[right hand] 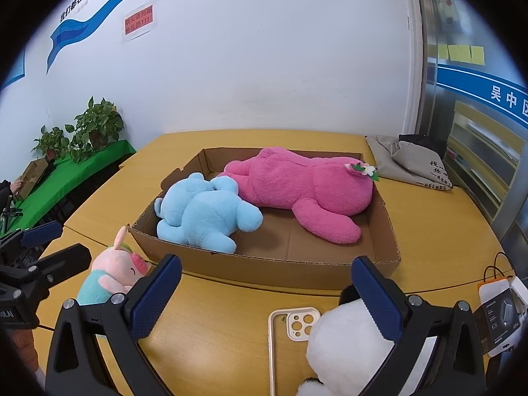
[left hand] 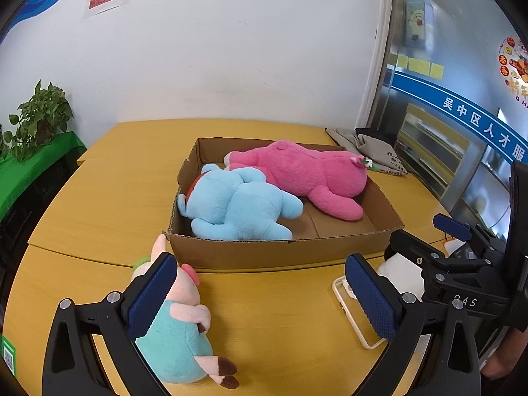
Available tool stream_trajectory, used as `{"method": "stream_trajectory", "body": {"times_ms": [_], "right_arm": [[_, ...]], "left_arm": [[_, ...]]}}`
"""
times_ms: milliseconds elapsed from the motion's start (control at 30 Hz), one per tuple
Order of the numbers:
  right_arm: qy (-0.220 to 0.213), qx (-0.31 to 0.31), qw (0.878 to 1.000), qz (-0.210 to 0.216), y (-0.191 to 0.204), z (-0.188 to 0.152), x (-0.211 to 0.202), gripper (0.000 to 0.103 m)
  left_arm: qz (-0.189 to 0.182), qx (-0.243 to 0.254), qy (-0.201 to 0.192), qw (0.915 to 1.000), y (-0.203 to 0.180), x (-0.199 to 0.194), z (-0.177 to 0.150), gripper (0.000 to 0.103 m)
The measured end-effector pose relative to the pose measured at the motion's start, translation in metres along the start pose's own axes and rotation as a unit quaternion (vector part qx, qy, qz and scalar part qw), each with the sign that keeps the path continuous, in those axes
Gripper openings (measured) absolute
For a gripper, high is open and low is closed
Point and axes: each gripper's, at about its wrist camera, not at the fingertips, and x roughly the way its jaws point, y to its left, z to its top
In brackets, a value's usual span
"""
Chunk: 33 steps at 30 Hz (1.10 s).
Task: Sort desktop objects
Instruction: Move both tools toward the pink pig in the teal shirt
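A shallow cardboard box (left hand: 283,250) (right hand: 264,265) on the yellow table holds a blue plush (left hand: 237,206) (right hand: 204,214) and a pink plush (left hand: 307,171) (right hand: 297,181). A pig plush in teal (left hand: 180,330) (right hand: 109,279) lies in front of the box's left corner. My left gripper (left hand: 260,300) is open, its left finger beside the pig. A white plush (right hand: 346,346) (left hand: 401,274) and a clear phone case (right hand: 290,330) (left hand: 354,310) lie in front of the box on the right. My right gripper (right hand: 264,303) is open, its right finger against the white plush.
A grey cloth bag (right hand: 409,161) (left hand: 373,151) lies at the table's far right. A boxed item with a cable (right hand: 501,310) sits at the right edge. Potted plants (right hand: 85,132) stand on a green-covered bench to the left. A wall is behind the table.
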Motion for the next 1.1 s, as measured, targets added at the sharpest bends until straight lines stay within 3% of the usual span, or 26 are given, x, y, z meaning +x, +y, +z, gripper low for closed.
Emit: {"method": "stream_trajectory", "body": {"times_ms": [767, 1100], "right_arm": [[0.002, 0.003, 1.0, -0.007, -0.006, -0.006, 0.0, 0.103], [0.015, 0.004, 1.0, 0.005, -0.005, -0.014, 0.0, 0.103]], "left_arm": [[-0.014, 0.01, 0.012, 0.9998, -0.008, 0.005, -0.006, 0.103], [-0.049, 0.006, 0.026, 0.9985, 0.006, 0.006, -0.013, 0.103]]}}
